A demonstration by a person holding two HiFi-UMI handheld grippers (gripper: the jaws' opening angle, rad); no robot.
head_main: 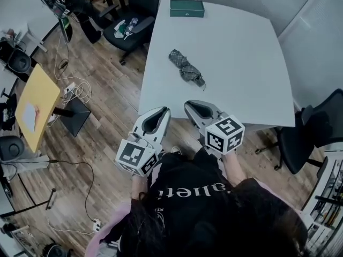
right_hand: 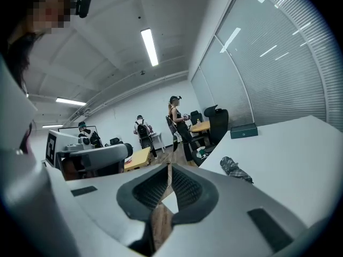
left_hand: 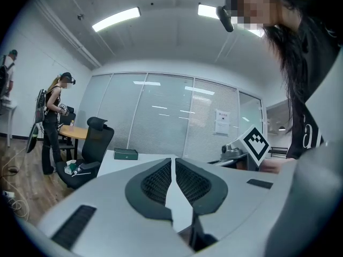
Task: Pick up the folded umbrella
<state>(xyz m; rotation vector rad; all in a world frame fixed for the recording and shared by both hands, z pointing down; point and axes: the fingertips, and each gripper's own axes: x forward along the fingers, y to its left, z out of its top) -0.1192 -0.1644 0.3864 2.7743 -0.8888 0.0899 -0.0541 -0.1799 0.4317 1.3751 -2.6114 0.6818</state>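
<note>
On the table [head_main: 241, 63], folded umbrella [head_main: 186, 67] lies beyond left tongs [head_main: 165, 111], right tongs [head_main: 188, 105]; both pressed together.

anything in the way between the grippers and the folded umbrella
Nothing visible: only bare table separates the folded umbrella from the left gripper and right gripper at the near edge; the green box sits beyond it.

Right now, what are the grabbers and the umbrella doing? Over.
Left gripper and right gripper both shut, empty, at the near edge of the table. Folded umbrella lying on it, untouched. Nothing in between.
</note>
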